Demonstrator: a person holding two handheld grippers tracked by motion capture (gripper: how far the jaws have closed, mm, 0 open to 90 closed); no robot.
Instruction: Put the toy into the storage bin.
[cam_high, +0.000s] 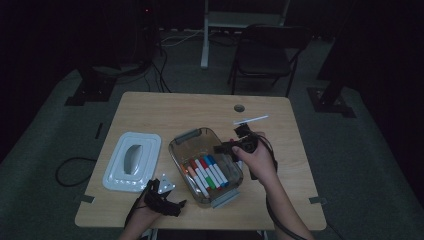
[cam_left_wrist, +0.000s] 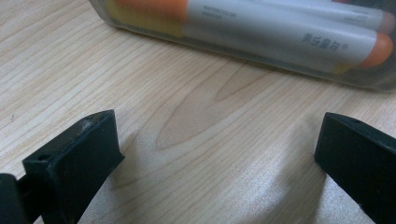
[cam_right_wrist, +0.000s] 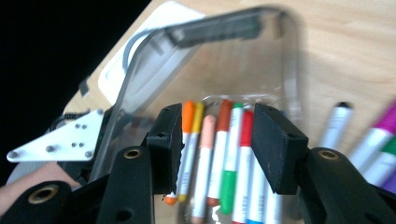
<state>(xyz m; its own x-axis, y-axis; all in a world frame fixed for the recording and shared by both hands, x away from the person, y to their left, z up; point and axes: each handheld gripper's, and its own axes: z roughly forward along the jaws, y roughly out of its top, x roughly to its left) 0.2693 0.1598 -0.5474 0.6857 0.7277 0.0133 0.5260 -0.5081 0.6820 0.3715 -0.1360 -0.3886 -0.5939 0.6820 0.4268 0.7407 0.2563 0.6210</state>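
Right jaws: parted, nothing between the pads; the right gripper (cam_high: 239, 145) hangs over the clear plastic box (cam_high: 186, 138).
Right hand (cam_high: 256, 159): raised above the box's right rim, forearm coming up from the bottom edge.
Markers: the coloured felt-tip markers (cam_high: 207, 171) lie side by side inside the box.
Left jaws: wide apart, empty; the left gripper (cam_high: 162, 192) sits low on the light wooden table (cam_high: 150, 107), just beside the box's near-left wall.
Lid: the white plastic lid (cam_high: 132, 161) lies flat, left of the box.

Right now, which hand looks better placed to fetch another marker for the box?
Probably the right. Its gripper hangs open by the box, with loose markers just outside it. The left gripper rests open on the table at the box's other side.
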